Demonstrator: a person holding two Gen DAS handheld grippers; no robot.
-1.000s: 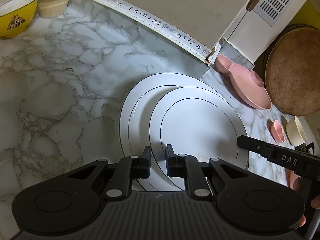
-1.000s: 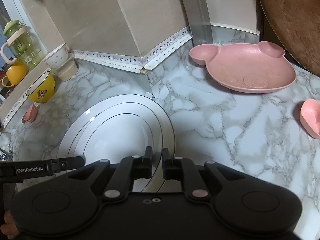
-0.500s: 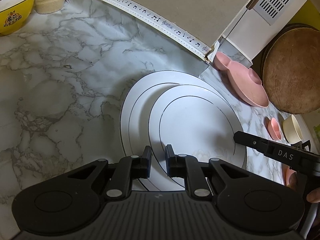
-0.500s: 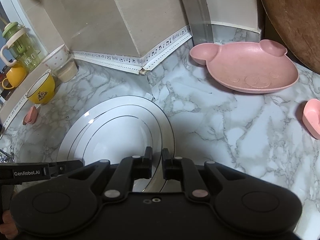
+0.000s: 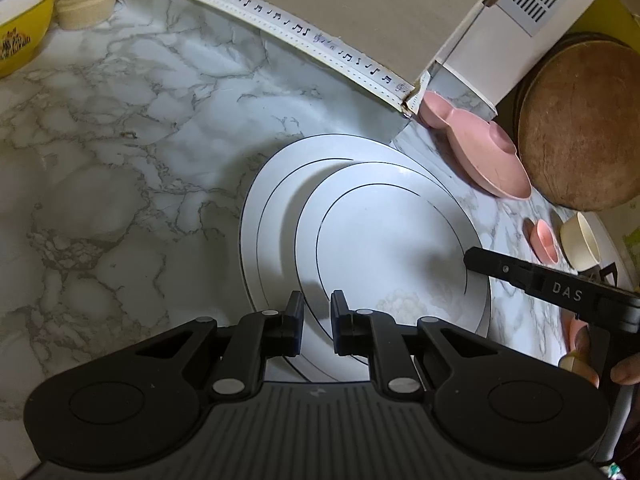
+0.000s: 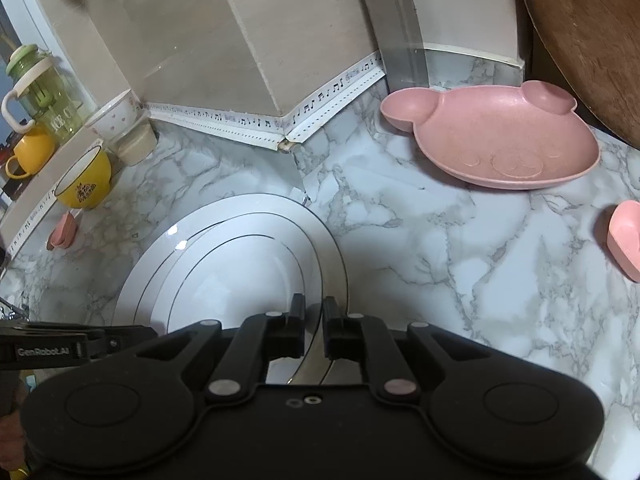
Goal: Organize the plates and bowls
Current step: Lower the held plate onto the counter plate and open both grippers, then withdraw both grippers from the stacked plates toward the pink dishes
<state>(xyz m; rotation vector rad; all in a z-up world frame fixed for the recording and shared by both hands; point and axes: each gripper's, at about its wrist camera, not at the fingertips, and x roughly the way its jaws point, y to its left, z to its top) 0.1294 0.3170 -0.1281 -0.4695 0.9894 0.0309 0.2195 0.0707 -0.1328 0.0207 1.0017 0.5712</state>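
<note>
Two white plates with thin dark rings sit on the marble counter [image 5: 120, 168]. The larger plate [image 5: 268, 208] lies flat. A smaller plate [image 5: 392, 248] sits over it, shifted right and casting a shadow on it. My left gripper [image 5: 317, 308] is shut on the smaller plate's near rim. My right gripper [image 6: 314, 312] is shut on that plate's [image 6: 240, 276] right rim, above the larger plate [image 6: 156, 256]. One of its fingers [image 5: 516, 272] shows in the left wrist view. Whether the two plates touch is unclear.
A pink bear-shaped plate [image 6: 492, 140] and a round wooden board [image 5: 580, 128] stand at the back right. Small pink dishes [image 6: 626, 236] [image 6: 62, 232] and a cream cup [image 5: 580, 240] flank the plates. A yellow bowl [image 6: 84, 184], stacked cups [image 6: 120, 120] and a green jug [image 6: 40, 96] line the left wall.
</note>
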